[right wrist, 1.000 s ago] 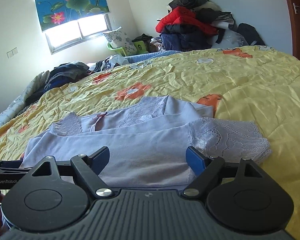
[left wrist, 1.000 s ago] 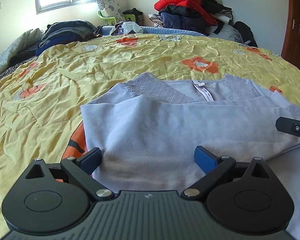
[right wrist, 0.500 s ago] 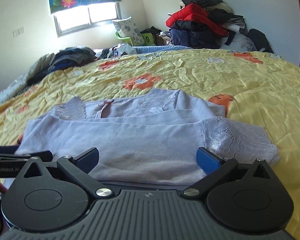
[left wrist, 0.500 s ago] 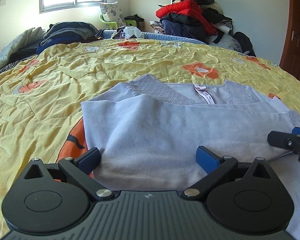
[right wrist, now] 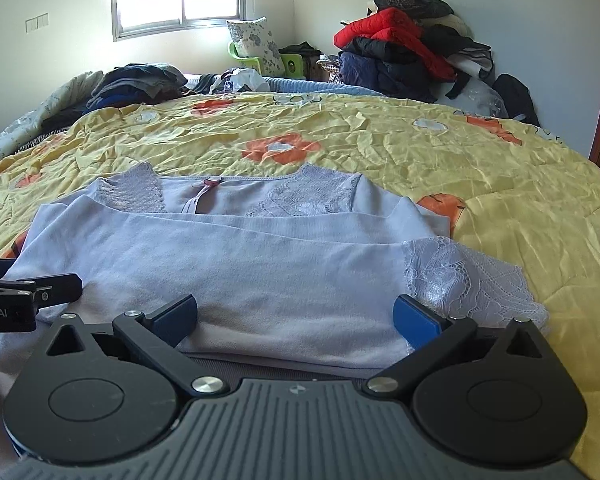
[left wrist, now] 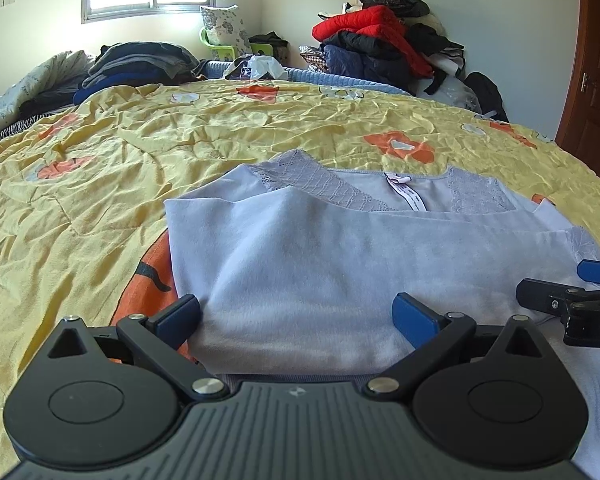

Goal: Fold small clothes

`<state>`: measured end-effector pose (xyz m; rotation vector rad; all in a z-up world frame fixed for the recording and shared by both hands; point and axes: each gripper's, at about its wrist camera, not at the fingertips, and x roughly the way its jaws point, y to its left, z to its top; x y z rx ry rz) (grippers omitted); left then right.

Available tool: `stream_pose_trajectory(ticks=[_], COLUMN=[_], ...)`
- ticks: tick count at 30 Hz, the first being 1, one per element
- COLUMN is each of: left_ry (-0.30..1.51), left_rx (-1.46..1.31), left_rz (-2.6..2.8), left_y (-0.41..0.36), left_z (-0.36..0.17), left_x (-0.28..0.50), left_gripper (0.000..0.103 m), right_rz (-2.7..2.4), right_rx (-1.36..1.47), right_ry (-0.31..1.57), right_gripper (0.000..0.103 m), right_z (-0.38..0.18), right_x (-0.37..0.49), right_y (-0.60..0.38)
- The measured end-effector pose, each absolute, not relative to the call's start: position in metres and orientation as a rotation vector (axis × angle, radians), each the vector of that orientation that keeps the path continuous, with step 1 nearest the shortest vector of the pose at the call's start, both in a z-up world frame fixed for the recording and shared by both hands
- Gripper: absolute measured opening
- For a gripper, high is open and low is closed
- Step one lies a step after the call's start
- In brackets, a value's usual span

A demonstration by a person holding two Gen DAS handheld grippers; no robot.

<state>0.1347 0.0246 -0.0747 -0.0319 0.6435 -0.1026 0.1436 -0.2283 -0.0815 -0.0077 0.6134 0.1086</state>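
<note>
Your bed (left wrist: 100, 184) fills both views, spread with a crinkled yellow quilt (right wrist: 380, 148) printed with orange flowers. Along the top of each frame runs the far side of the room: a bright window (right wrist: 180, 4) at upper left, a heap of dark folded clothes (left wrist: 140, 60) below it, and a tall pile of red and black jackets (left wrist: 384, 44) at upper right against the wall.

The pale lilac top (left wrist: 320, 264) lies flat on the quilt in the lower middle of both frames, its hem folded up over the body so the lace neckline (left wrist: 328, 188) and white label (left wrist: 412, 198) show beyond the fold. A lace sleeve (right wrist: 468, 280) spreads out at the garment's right edge in the right wrist view.

Your left gripper (left wrist: 296, 314) sits low over the near edge of the top, jaws spread wide and released, blue pads on either side with nothing pinched. Your right gripper (right wrist: 296, 314) has just been opening and now stands fully released too, the fabric lying loose between its pads. Each gripper shows at the side edge of the other's view.
</note>
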Motion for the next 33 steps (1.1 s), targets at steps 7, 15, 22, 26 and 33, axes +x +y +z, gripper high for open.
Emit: stream_pose_trajectory(ticks=[7,15,22,26,33], left_ry=[0.643,0.643,0.642,0.642,0.659], left_rx=[-0.026,-0.029,-0.03,-0.03,-0.026], left_rz=[-0.099,-0.1,-0.1,-0.1,-0.109], left_y=[0.0242,0.0233,0.0227,0.023,0.0254], left_z=[-0.0751,-0.0749,-0.075,-0.075,-0.0732], left_x=[0.1343,0.134,0.1342,0.1342,0.1277], left_gripper=[0.103,0.103,0.103,0.103,0.103], right_rz=[0.112,0.112,0.112,0.112,0.113], right_rx=[-0.001,-0.001,-0.001,-0.001,-0.006], right_ry=[0.613,0.613,0.612,0.613,0.614], right_gripper=[0.103,0.103,0.103,0.103,0.103], right_z=[-0.0815,-0.0816,-0.0816,-0.0816,-0.0818], right_x=[0.1439,0.1439,0.1437,0.1437,0.1433], right_y=[-0.2284,-0.2283,-0.2283,-0.2281,-0.2284])
